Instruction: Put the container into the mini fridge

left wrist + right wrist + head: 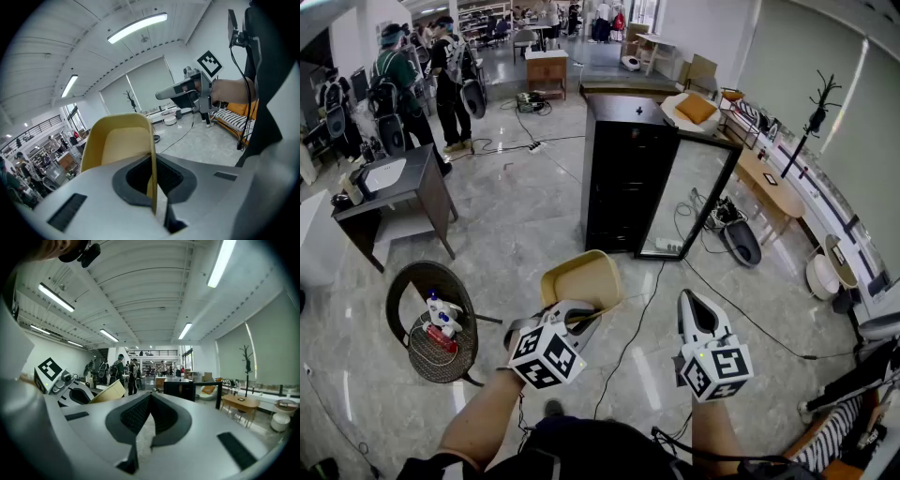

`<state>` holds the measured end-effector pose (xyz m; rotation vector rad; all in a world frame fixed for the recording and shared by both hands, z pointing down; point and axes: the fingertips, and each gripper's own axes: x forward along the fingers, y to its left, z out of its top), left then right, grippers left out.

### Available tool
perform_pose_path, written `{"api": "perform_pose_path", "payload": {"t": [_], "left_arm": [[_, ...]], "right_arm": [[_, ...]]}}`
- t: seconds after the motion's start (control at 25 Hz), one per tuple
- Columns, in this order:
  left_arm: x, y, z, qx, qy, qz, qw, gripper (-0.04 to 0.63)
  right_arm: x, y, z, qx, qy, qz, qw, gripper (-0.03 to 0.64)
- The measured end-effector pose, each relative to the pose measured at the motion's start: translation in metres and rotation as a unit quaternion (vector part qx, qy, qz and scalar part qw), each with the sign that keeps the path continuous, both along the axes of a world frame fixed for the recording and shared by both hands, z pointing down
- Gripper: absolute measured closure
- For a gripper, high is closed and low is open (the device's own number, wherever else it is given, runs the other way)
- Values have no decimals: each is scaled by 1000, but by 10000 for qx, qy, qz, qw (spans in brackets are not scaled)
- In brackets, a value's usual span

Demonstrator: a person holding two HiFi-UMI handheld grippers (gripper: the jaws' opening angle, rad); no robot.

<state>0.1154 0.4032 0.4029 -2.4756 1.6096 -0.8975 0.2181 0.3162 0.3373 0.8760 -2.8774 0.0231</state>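
Note:
My left gripper (592, 314) is shut on the wall of a tan rectangular container (578, 279), held above the floor; in the left gripper view the container (123, 145) stands edge-on between the jaws (153, 180). The black mini fridge (623, 169) stands ahead with its glass door (689, 195) swung open to the right. My right gripper (693, 309) is to the right of the container, shut with nothing between its jaws (149, 404). In the right gripper view the fridge (180, 389) shows straight ahead and the container (108, 392) at the left.
A round wicker side table (431, 323) with bottles is at the left, a dark desk (394, 192) beyond it. Cables (712, 291) run across the marble floor. A bench (773, 183) and coat stand (816, 108) line the right wall. People (441, 70) stand far back left.

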Motion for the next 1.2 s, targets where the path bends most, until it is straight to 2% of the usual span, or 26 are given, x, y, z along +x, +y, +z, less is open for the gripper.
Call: {"api": "perform_pose_path", "payload": {"t": [0.6, 0.72, 0.96, 1.2], "left_arm": [[-9, -2, 2, -48, 7, 49, 10000, 584], [-15, -1, 3, -50, 39, 58, 10000, 584], [-36, 1, 4, -20, 81, 102, 9999, 584], [-68, 5, 8, 70, 130, 264, 9995, 584]], "right_arm": [[-13, 0, -5, 29, 53, -114, 9999, 601], [-23, 4, -7, 288, 228, -113, 9993, 600], [-45, 3, -5, 185, 80, -131, 9997, 600], [-74, 0, -6, 286, 11, 200, 9994, 600]]}}
